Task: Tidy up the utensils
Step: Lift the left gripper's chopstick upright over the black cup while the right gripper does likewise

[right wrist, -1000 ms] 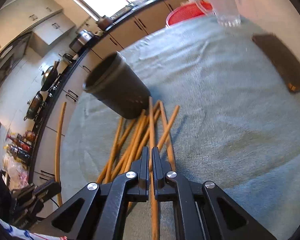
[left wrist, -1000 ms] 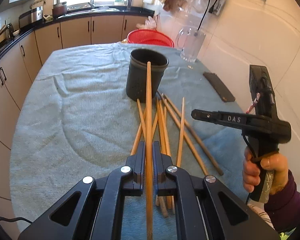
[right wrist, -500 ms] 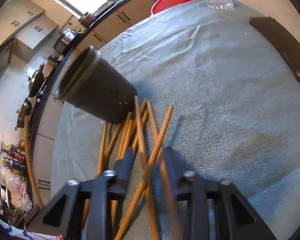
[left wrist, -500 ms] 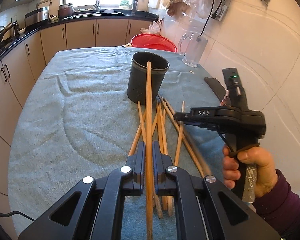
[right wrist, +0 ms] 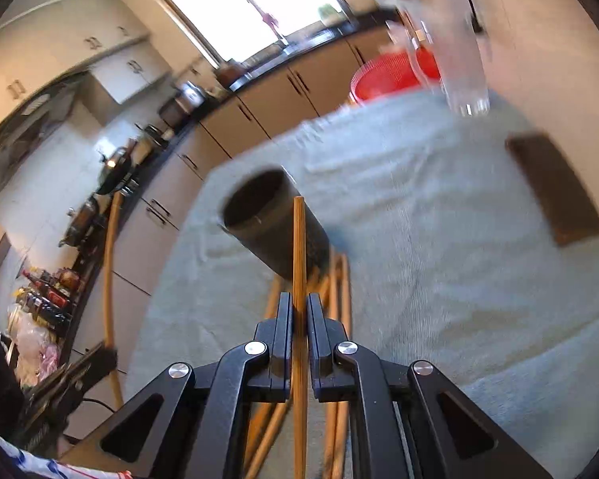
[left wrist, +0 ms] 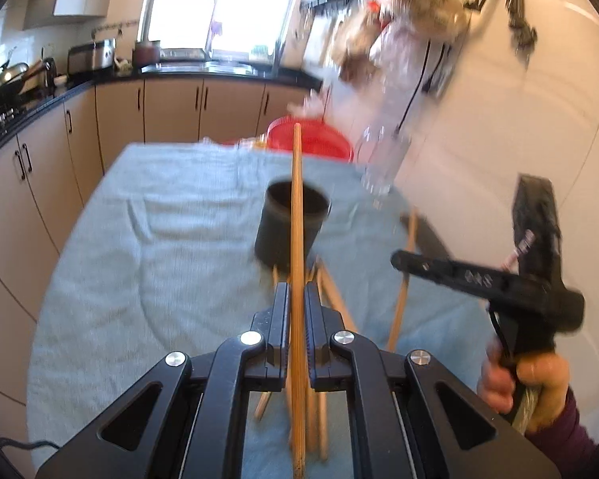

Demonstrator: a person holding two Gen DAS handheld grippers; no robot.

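A kitchen table draped in a pale blue cloth (left wrist: 147, 247): the left gripper (left wrist: 297, 311) is pinched on a single wooden chopstick (left wrist: 296, 207), its tip reaching up past the dark cup (left wrist: 287, 223) that stands mid-table, while the right gripper (right wrist: 299, 319) is likewise pressed together on a chopstick of its own (right wrist: 298, 247), tip overlapping the cup (right wrist: 267, 219) in its view. The loose chopsticks (left wrist: 331, 295) lie fanned on the cloth just near of the cup. Light, stiff and smooth, such sticks probably pivot easily in a grip taken near one end; a hold closer to the middle would likely steady them. The cup looks light enough to tip if a stick strikes its rim. There is open cloth to the left; on the right a glass pitcher (right wrist: 459, 60), a dark flat object (right wrist: 555, 191) and the wall crowd the edge, and a red basket (left wrist: 311, 139) sits beyond the far end.
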